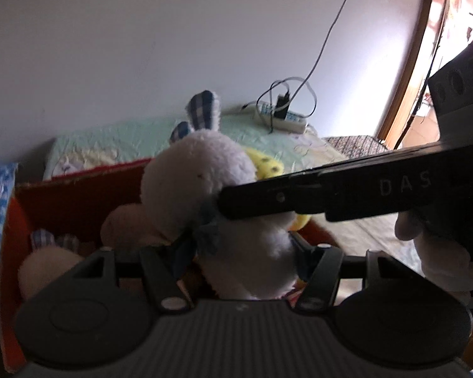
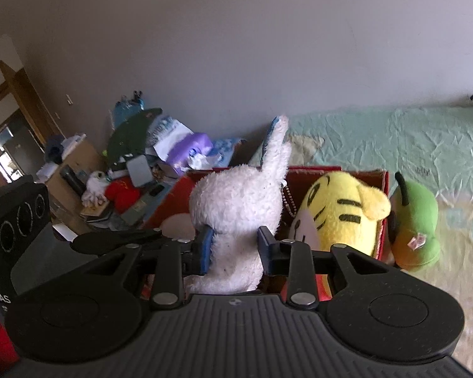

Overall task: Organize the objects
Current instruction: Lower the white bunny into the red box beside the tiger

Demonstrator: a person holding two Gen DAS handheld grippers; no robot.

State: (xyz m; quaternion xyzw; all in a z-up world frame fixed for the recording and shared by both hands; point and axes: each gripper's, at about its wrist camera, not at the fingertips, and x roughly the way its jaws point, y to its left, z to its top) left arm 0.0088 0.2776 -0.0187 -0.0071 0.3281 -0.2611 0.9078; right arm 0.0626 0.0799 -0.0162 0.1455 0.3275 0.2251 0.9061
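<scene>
A white plush rabbit (image 1: pixel 224 189) with blue-checked ears hangs upright over an open red box (image 1: pixel 78 201). My left gripper (image 1: pixel 242 245) is shut on its lower body, one finger on each side. My right gripper (image 2: pixel 235 245) is shut on the same rabbit (image 2: pixel 236 208), its blue pads pressing into the fur below the head. In the left wrist view one right finger (image 1: pixel 268 198) crosses the rabbit's neck from the right. Inside the box (image 2: pixel 315 170) lie a yellow striped plush (image 2: pixel 340 211) and beige plush toys (image 1: pixel 47 267).
A green plush (image 2: pixel 416 220) leans on the box's right outer wall, on a bed with a pale green sheet (image 2: pixel 394 145). A power strip with cables (image 1: pixel 283 119) lies at the bed's far end. A heap of clutter (image 2: pixel 135 170) fills the left.
</scene>
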